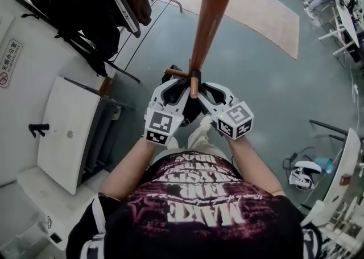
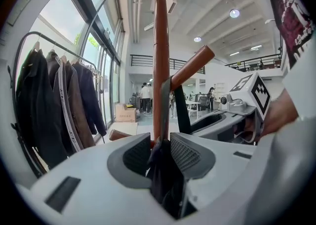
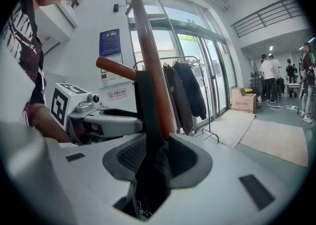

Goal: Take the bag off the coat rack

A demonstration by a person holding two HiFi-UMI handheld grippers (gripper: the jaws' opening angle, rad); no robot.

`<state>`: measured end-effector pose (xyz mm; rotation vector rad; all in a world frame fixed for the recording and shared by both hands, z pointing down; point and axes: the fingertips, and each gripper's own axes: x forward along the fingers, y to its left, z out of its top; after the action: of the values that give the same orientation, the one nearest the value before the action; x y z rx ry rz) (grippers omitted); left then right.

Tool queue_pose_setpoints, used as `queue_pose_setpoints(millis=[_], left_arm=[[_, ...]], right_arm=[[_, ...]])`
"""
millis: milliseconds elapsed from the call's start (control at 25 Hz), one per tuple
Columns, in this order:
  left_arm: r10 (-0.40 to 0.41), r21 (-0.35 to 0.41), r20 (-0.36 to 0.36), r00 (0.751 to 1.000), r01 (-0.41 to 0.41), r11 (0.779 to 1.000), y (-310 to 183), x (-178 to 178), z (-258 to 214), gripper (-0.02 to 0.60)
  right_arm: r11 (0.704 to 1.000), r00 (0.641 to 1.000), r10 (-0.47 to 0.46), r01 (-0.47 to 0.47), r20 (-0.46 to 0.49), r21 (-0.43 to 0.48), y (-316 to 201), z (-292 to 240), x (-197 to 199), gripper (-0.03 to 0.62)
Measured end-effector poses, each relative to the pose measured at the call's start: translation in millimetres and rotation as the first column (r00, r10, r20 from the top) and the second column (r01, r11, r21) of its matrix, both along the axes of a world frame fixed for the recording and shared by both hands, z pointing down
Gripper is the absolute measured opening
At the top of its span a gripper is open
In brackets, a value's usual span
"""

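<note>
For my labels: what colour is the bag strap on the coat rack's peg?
Black; the bag strap shows best in the right gripper view.

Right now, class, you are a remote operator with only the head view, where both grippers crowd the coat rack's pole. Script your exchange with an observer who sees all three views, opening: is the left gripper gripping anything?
Observer: Yes. In its own view, the left gripper has its jaws shut on dark fabric of the bag.
Operator: And the right gripper?
Observer: The right gripper is likewise shut, on a dark strap.
Operator: Is the bag off the rack?
Observer: Not yet. In the right gripper view, that strap runs up to the brown peg and hangs on it.
</note>
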<state>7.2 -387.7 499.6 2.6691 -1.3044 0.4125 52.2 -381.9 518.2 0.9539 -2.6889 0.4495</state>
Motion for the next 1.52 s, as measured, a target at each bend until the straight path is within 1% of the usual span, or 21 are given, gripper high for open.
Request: queue_pose_setpoints(millis=[200,240,320,440,640,720,800,920,1120,1200,1520], left_arm=[[-0.001,0.016,0.017,1.0,0.001,1.0,-6,10,3,0.117],[-0.01,0.022,0.021,1.0,0.01,1.0,-7,10,4,0.099],[-0.022,0.031,0.025,0.999,0.022,0.999,-9,8,4,0.083],[-0.032,0.044,0.027,0.999,0.03,0.999,-8,7,4,0.074],[-0.037,0.061,0.022,0.999,0.036,0.997,-6,7,1,0.064],[-0.033,0.07,0.024,0.999,0.031,0.997,-6,7,-2,0.056],[-0.024,0.082,0.041,0.999,0.02,0.996,-6,8,-6,0.014],[-0.014,0.087,0.054,0.998,0.009,0.996,-7,8,-7,0.011],[-0.024,0.037,-0.008,1.0,0.024,0.999,-6,4,-8,0.009],[-0.03,0.03,-0.023,0.999,0.03,0.999,-2,0,-11,0.009],[-0.013,0.06,-0.053,0.999,0.016,0.998,19,-7,-38,0.008]], right_arm=[[1.0,1.0,0.004,-0.004,-0.007,0.023,-5,2,-4,0.124],[1.0,1.0,0.007,-0.007,-0.01,0.028,-5,2,-4,0.12],[0.999,1.0,0.008,-0.007,-0.021,0.039,-6,3,-5,0.109],[0.999,0.999,0.01,-0.008,-0.046,0.051,-5,2,-5,0.081],[0.997,0.998,0.039,-0.035,-0.049,0.068,-3,-1,-3,0.043],[0.996,0.997,0.049,-0.045,-0.052,0.074,-2,-2,-3,0.012],[0.996,0.997,0.054,-0.049,-0.058,0.078,-2,-2,-4,0.011],[0.995,0.997,0.063,-0.059,-0.055,0.074,-2,-1,-2,0.011],[0.996,0.996,0.08,-0.079,-0.027,0.044,2,-3,-1,0.009],[0.996,0.996,0.081,-0.08,-0.02,0.041,7,-5,0,0.009],[0.994,0.996,0.089,-0.09,0.022,0.056,27,-29,2,0.009]])
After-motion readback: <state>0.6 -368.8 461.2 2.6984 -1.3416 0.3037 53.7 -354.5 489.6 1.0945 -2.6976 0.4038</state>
